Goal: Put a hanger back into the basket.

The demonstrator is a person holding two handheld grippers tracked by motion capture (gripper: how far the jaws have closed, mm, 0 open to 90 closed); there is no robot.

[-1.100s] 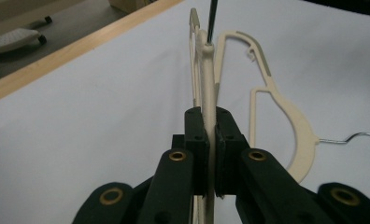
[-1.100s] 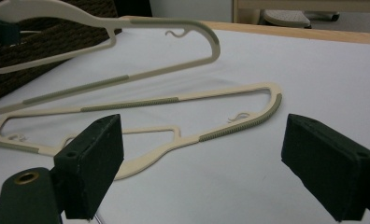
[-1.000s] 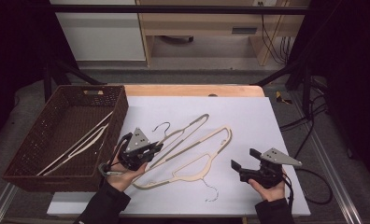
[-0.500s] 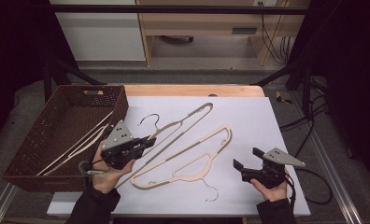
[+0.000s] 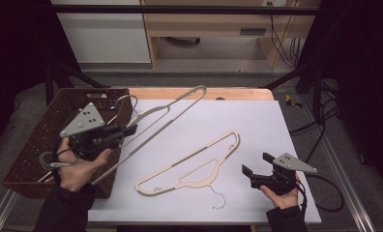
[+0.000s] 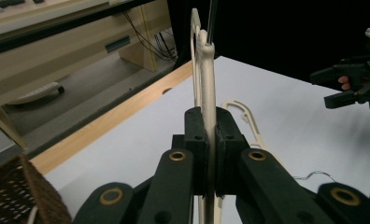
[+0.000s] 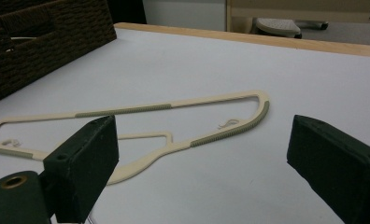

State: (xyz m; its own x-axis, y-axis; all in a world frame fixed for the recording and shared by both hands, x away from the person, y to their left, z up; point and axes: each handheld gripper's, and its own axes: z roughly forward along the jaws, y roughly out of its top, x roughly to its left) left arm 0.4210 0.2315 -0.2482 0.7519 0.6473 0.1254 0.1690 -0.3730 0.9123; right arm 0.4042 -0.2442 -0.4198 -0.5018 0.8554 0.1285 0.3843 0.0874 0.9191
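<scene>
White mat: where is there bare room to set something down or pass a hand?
The white mat is bare along its far right, beyond the lying hanger. The left edge is crowded: the left gripper holds a hanger by the wicker basket.

Second cream hanger (image 5: pixel 187 166) flat on white bench (image 5: pixel 257 121); brown wicker basket (image 5: pixel 39 145) at left edge; wooden furniture (image 5: pixel 209 29) behind.

Between the right gripper's (image 7: pixel 202 172) wide-apart jaws, a cream hanger (image 7: pixel 174 126) lies flat on the white table (image 7: pixel 267 65).
</scene>
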